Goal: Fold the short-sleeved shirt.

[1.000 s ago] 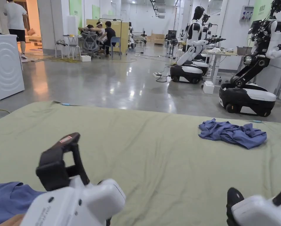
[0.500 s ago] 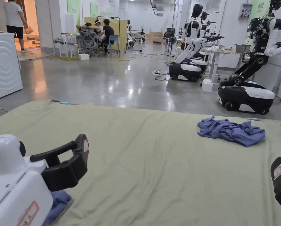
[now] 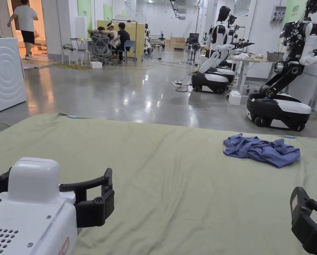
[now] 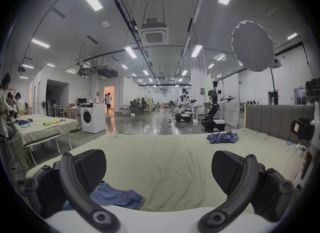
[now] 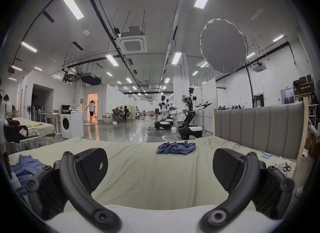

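- Work surface: a bed with a pale green sheet [image 3: 174,172], lightly wrinkled; a grey padded headboard [image 5: 259,127] stands along its right side.
- Crumpled blue shirt [image 3: 261,151] lies in a heap on the far right part of the sheet, well apart from both grippers.
- A second blue garment [image 4: 114,196] lies at the near left edge of the bed, just below the left gripper's left jaw in the left gripper view.
- Left gripper [image 4: 158,172]: jaws spread wide over bare sheet, pinching nothing.
- Right gripper [image 5: 160,170]: jaws likewise spread wide, nothing between them; scissors [image 5: 286,168] lie near the headboard to its right.
- Room: glossy grey concrete floor [image 3: 121,96], a white washing machine [image 3: 5,74] at left, wheeled humanoid robots [image 3: 284,79] at right, people seated around a table [image 3: 109,43] in the back, a person [image 3: 25,26] walking at a lit doorway.
- Against half a second ago: left gripper now sits lower and more level in the head view, its body covering the blue garment's corner that showed beneath it then; the right gripper reaches further into frame; the heaped shirt lies unchanged; the walking person has stepped further toward the doorway.
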